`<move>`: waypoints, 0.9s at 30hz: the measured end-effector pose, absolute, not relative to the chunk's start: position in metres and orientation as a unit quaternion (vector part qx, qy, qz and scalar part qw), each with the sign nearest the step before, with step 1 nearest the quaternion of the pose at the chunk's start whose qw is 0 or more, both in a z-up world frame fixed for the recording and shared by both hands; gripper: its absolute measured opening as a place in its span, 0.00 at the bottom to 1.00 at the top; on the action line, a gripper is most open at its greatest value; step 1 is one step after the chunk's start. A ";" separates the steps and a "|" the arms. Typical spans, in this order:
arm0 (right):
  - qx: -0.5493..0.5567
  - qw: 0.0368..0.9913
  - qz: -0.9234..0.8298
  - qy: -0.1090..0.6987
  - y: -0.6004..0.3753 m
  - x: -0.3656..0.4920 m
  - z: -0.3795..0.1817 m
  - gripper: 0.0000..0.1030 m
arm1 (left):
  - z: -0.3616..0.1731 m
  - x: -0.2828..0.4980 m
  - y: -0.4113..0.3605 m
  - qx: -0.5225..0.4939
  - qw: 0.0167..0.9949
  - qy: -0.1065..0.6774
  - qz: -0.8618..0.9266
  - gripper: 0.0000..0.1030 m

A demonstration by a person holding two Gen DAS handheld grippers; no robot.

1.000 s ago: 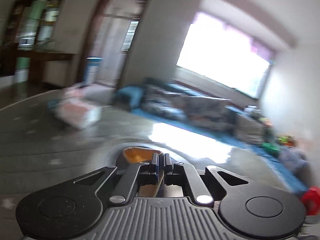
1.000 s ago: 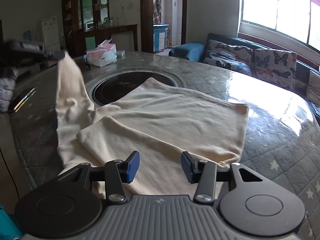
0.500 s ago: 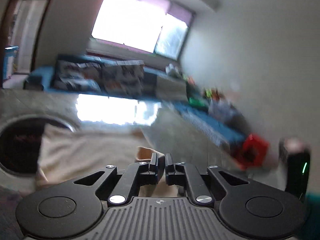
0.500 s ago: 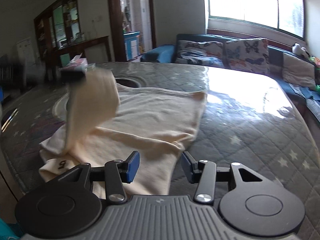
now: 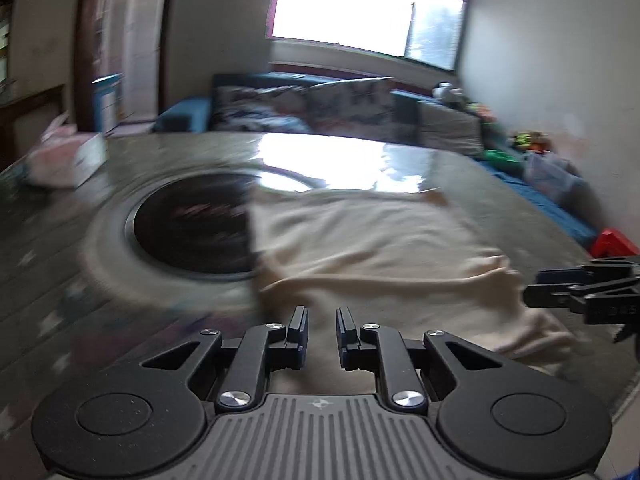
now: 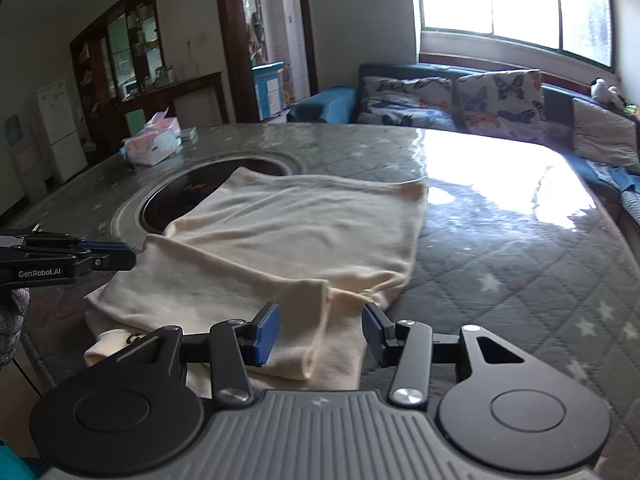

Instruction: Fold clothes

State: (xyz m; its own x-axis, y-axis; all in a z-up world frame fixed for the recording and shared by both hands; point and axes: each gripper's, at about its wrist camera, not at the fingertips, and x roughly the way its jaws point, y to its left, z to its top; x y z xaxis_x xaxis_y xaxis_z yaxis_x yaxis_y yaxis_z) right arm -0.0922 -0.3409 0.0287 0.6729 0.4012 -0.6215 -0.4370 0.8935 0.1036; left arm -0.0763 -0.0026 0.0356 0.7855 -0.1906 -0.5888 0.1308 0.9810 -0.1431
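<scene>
Cloth [image 6: 296, 232] is lying partly folded on the quilted table [image 6: 520, 264] — one corner overlapping the round dark inset [image 6: 200, 188]. Left gripper [image 5: 322, 330] is hovering parted and empty above its near edge, and right gripper [image 6: 320, 334] is gaping wide, gripping nothing.

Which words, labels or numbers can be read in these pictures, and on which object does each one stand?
"GenRobot.AI": white print on the side of the left gripper, seen in the right wrist view.
Red marking on the black round cooktop: too blurred to read.
Grey lettering on the right gripper in the left wrist view: illegible.
</scene>
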 end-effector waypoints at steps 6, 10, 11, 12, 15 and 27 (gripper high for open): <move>-0.034 0.901 0.238 0.360 -0.326 -0.081 0.015 0.35 | 0.022 -0.083 0.011 -0.078 0.933 0.343 -0.078 0.19; -0.039 0.899 0.239 0.365 -0.320 -0.082 0.014 0.30 | 0.026 -0.086 0.012 -0.077 0.934 0.339 -0.087 0.02; -0.040 0.900 0.239 0.363 -0.319 -0.083 0.016 0.30 | 0.029 -0.088 0.013 -0.078 0.935 0.335 -0.087 0.02; -0.041 0.900 0.241 0.361 -0.318 -0.085 0.017 0.30 | 0.029 -0.089 0.015 -0.078 0.934 0.337 -0.085 0.02; -0.050 0.898 0.244 0.364 -0.316 -0.086 0.017 0.31 | 0.026 -0.089 0.020 -0.075 0.930 0.350 -0.080 0.02; -0.063 0.902 0.269 0.331 -0.309 -0.078 0.038 0.32 | 0.064 -0.029 0.012 -0.075 0.939 0.319 -0.106 0.04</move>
